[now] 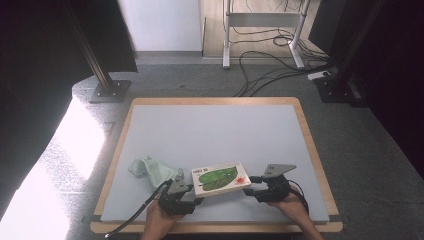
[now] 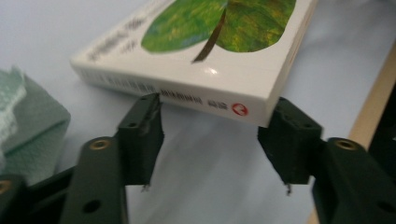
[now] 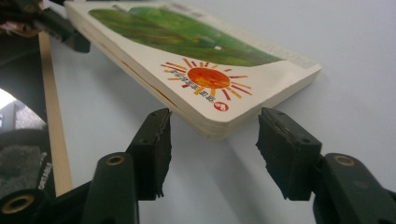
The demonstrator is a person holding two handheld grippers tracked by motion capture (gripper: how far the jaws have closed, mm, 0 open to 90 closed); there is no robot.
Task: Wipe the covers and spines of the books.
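A white book (image 1: 220, 179) with a green leaf and a red sun on its cover sits at the near middle of the grey mat (image 1: 215, 130). My left gripper (image 1: 196, 199) is at the book's left near corner. In the left gripper view the spine (image 2: 187, 91) runs across just beyond the tips of my left gripper (image 2: 212, 116), and the pads do not clamp it. My right gripper (image 1: 249, 191) is at the book's right end. The sun corner (image 3: 210, 88) lies between the spread jaws of my right gripper (image 3: 215, 122), with a gap on each side and shadow beneath.
A crumpled pale green cloth (image 1: 150, 169) lies on the mat just left of the book, also seen as the cloth (image 2: 23, 126) beside my left jaw. The wooden table edge (image 1: 220, 227) runs close behind both hands. Cables and stand feet are on the floor beyond.
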